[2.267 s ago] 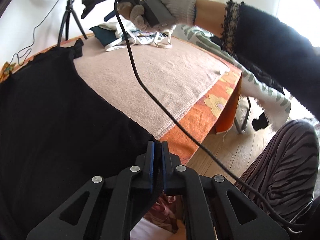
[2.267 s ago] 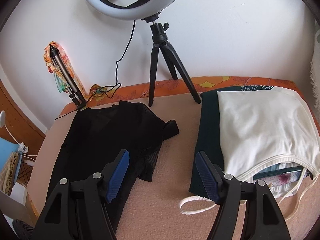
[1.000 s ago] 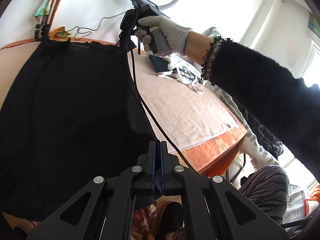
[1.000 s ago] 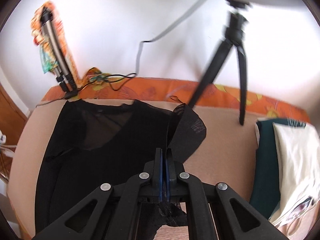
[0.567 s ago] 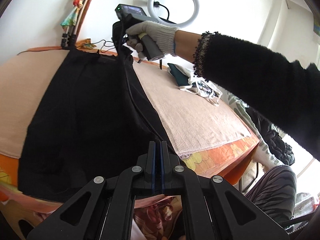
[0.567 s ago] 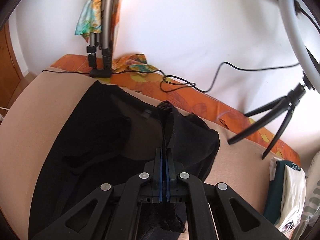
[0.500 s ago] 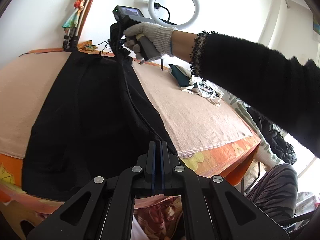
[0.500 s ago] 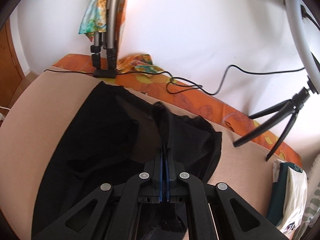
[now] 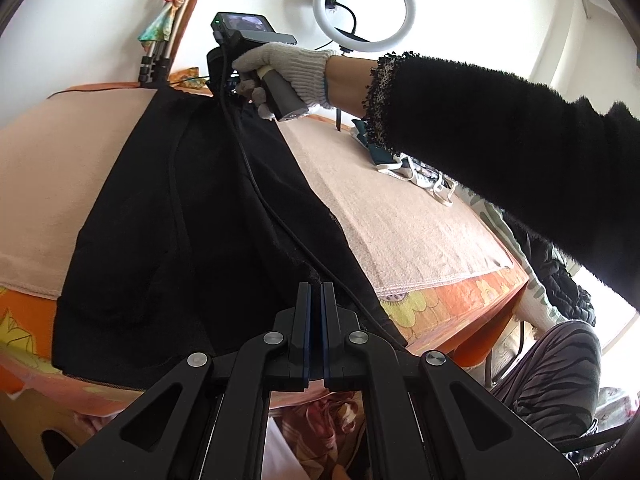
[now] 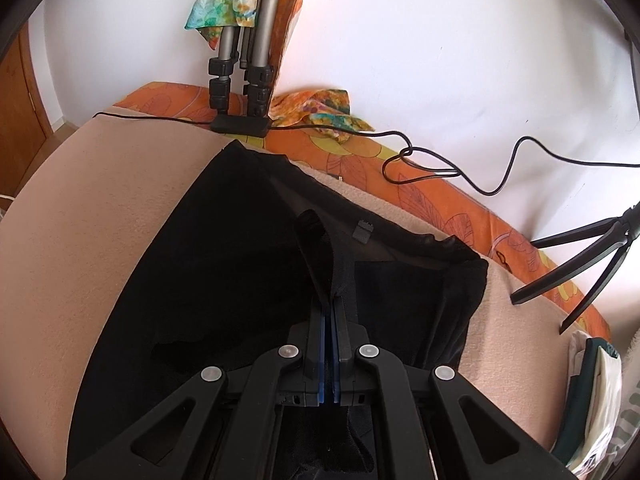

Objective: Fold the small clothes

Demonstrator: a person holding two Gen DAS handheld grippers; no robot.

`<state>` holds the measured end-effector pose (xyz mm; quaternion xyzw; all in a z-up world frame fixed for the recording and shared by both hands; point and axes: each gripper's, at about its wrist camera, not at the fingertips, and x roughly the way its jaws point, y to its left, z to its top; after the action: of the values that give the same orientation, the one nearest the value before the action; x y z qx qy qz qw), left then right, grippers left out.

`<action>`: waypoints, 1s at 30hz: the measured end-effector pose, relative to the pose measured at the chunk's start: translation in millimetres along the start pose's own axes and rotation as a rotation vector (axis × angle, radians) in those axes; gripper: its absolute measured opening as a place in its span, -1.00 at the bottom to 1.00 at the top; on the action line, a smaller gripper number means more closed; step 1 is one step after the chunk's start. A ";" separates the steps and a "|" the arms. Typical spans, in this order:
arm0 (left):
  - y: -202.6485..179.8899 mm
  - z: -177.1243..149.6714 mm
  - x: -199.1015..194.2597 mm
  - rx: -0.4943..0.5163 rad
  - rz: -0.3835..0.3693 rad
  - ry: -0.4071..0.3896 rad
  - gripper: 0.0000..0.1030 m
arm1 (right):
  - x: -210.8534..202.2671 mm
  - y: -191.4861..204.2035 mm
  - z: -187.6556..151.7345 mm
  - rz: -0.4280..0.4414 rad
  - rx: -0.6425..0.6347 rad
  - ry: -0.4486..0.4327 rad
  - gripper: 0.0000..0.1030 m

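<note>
Beige blanket (image 9: 404, 216) covers the table, and a black shirt (image 9: 180, 216) lies across its left half, from the near edge to the far edge. At the near edge the left gripper (image 9: 314, 300) is pinched tight on the shirt's hem. Toward the far edge the right gripper (image 10: 330, 312) clamps a raised fold by the collar. Folded clothes (image 9: 400, 164) sit at the far right corner.

2 low wrist views close over the black garment (image 9: 192, 216), left facing far wall, right likewise.
</note>
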<state>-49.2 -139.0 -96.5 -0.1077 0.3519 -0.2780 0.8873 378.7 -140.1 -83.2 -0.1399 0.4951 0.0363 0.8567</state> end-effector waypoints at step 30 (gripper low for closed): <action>104.3 30.2 -55.5 -0.020 0.109 0.208 -0.32 | -189.7 -58.6 -299.8 0.379 0.295 -0.041 -0.11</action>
<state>-18.2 -21.8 -83.5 -0.0676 0.4501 -0.2354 0.8588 42.9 -264.3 -49.5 0.0828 0.4951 0.1263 0.8556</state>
